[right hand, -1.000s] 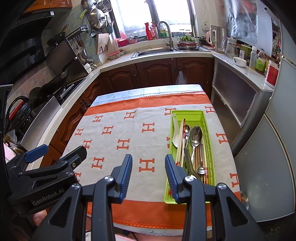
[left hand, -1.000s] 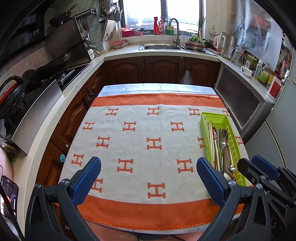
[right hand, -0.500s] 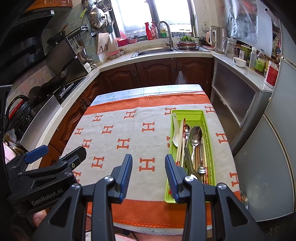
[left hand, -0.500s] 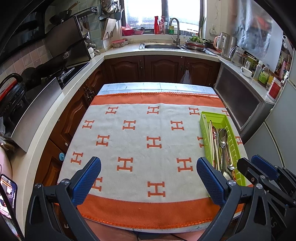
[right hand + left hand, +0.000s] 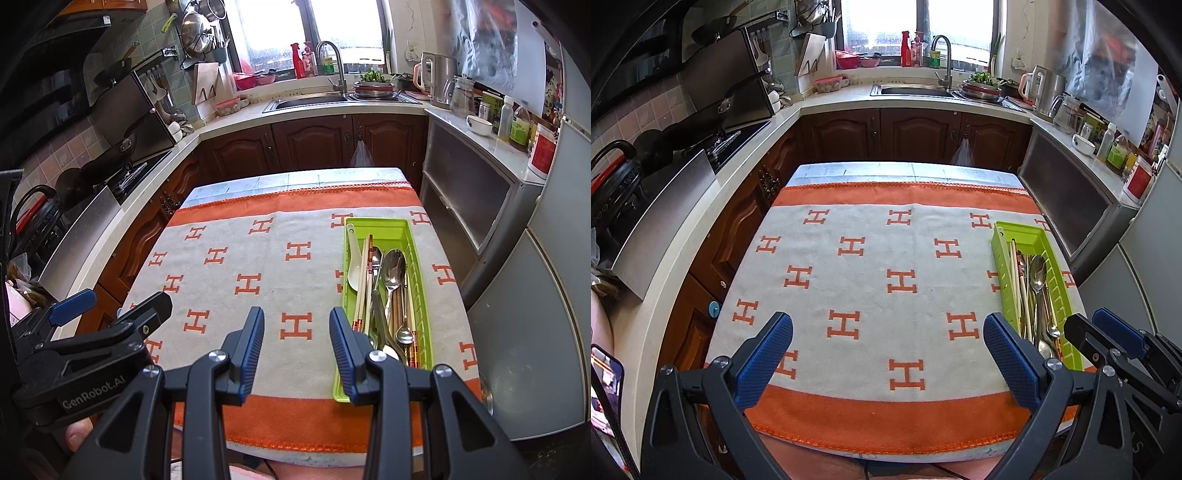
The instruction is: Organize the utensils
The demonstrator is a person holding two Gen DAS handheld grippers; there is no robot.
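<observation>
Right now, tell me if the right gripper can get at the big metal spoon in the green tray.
Probably yes. The right gripper is open and empty, the green tray lies just ahead, and the big metal spoon rests on top, uncovered.

Left gripper (image 5: 886, 345) is hanging wide open over the cloth (image 5: 879, 258), nothing sitting between its 2 blue pads (image 5: 764, 356). Green tray (image 5: 1058, 284) is lying at the cloth's right edge, with chopsticks (image 5: 1015, 280) and spoons (image 5: 1038, 273) piling inside. Right gripper (image 5: 1108, 332) is poking in just beside the tray's near end.
</observation>
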